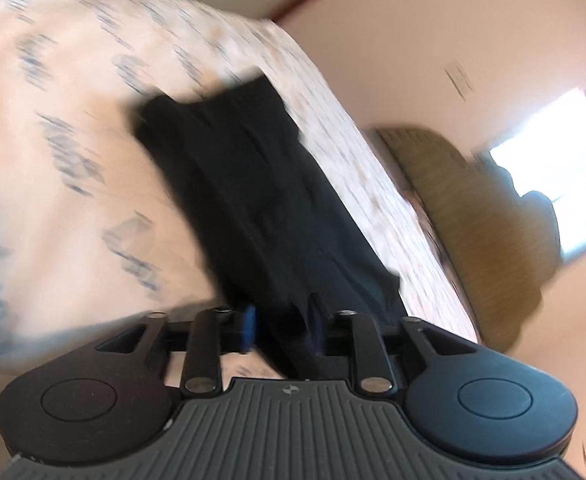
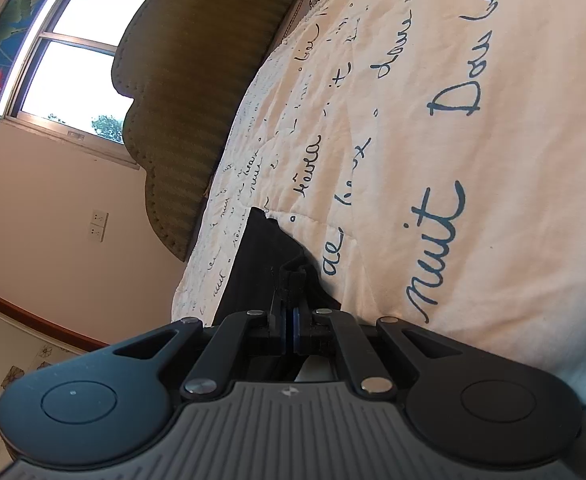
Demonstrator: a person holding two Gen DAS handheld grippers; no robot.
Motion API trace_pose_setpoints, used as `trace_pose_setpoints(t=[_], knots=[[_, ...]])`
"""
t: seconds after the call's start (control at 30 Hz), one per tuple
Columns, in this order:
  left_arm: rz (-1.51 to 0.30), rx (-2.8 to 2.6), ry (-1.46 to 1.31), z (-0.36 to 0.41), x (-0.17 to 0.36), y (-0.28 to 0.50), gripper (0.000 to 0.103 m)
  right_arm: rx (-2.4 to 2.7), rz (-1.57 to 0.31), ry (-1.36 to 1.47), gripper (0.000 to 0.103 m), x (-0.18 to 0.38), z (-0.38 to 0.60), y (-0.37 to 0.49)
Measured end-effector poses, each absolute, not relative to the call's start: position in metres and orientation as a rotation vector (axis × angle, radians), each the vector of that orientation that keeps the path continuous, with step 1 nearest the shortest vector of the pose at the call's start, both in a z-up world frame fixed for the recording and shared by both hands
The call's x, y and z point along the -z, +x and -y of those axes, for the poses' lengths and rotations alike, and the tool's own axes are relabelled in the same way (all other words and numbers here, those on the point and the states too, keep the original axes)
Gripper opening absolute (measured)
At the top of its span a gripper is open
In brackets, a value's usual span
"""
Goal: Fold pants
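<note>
The black pants [image 1: 253, 184] lie as a long folded strip on the cream quilt [image 1: 73, 100], close to the bed's right edge. The left wrist view is blurred. My left gripper [image 1: 283, 326] stands open at the strip's near end, with the dark cloth running between its two fingers and a gap at the blue pad. In the right wrist view, my right gripper [image 2: 291, 300] is shut, pinching a bunched edge of the pants [image 2: 253, 264] just above the quilt [image 2: 433, 140]. The rest of the garment is hidden behind the fingers there.
The quilt bears blue handwriting and covers the whole bed. An olive padded headboard [image 2: 197, 80] stands at the bed's end, below a bright window [image 2: 73, 48]. The bed's edge drops to a wall with sockets [image 2: 99, 226] and a tiled floor.
</note>
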State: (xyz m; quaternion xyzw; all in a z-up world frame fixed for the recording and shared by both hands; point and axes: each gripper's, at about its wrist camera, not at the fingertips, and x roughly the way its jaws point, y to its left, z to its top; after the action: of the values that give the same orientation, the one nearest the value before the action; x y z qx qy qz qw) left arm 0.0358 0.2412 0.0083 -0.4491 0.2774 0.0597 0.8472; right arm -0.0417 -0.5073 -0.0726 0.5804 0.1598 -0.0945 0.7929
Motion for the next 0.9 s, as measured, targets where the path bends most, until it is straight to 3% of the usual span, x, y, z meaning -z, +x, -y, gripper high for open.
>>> trace_pose_setpoints(t=[0.1,0.23,0.33,0.4,0.5,0.63,0.73,0.87,0.9], knots=[[-0.498,-0.251,-1.033,-0.264,-0.01,0.019,0.063,0.202,-0.342,1.247,0.002,0.073,0.507,-0.042],[-0.485,-0.306,-1.136,-0.285,-0.005,0.024,0.062,0.2,-0.34,1.248,0.002,0.074,0.507,-0.043],[-0.496,-0.349,-1.115,-0.289,-0.007,0.036,0.048,0.201,-0.34,1.247,0.002,0.074,0.507,-0.043],[-0.51,-0.342,-1.097,-0.289,-0.003,0.045,0.015,0.2,-0.34,1.248,0.002,0.074,0.507,-0.043],[-0.497,-0.351,-1.04,-0.288,-0.011,0.048,0.009,0.196,-0.341,1.251,0.002,0.074,0.509,-0.043],[-0.474,-0.359,-0.851,-0.273,-0.042,0.046,0.01,0.195,-0.345,1.248,0.002,0.073,0.51,-0.043],[-0.554,-0.412,-0.796,-0.271,-0.028,0.052,0.011,0.195,-0.341,1.244,0.002,0.073,0.51,-0.043],[-0.555,-0.438,-0.783,-0.266,-0.013,0.05,0.021,0.189,-0.344,1.247,0.002,0.073,0.51,-0.042],[-0.544,-0.433,-0.782,-0.264,-0.014,0.051,0.03,0.188,-0.347,1.25,0.002,0.073,0.511,-0.042]])
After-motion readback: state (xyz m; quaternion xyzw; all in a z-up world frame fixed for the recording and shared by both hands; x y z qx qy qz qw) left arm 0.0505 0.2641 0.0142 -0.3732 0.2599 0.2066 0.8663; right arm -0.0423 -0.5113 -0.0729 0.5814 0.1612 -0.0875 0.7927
